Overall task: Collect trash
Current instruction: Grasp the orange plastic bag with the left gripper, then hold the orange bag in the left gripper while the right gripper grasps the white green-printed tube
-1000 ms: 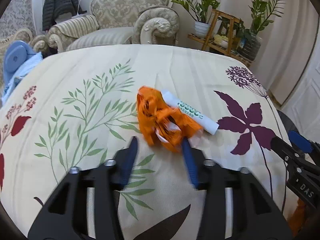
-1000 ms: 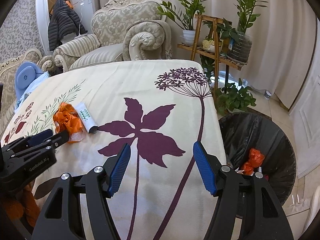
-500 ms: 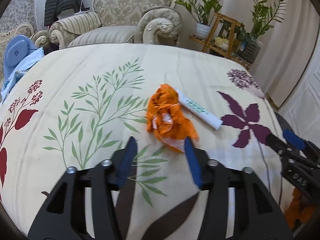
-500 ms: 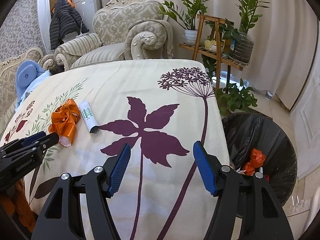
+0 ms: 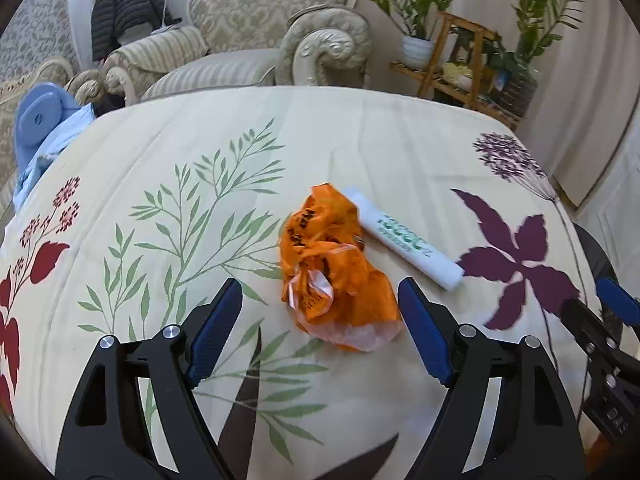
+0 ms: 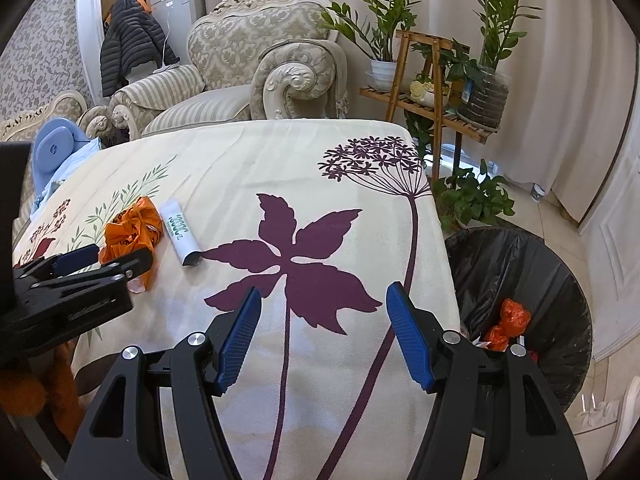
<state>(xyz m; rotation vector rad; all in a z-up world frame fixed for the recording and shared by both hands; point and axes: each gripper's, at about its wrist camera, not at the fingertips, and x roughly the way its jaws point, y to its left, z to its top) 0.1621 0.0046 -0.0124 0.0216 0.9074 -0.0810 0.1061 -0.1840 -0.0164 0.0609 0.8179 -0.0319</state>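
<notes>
A crumpled orange plastic bag lies on the flowered tablecloth, touching a white tube with green print on its right. My left gripper is open, its blue fingers on either side of the bag's near end, just short of it. Bag and tube also show in the right wrist view, beside the left gripper. My right gripper is open and empty over the purple leaf print. A black-lined trash bin holding orange trash stands at the table's right.
A cream armchair stands behind the table. A wooden plant stand with potted plants is at the back right. A blue object on light blue cloth sits at the table's far left edge.
My left gripper has opened wide and drawn back slightly from the orange bag, which has shifted a little on the cloth. The right gripper has barely moved.
</notes>
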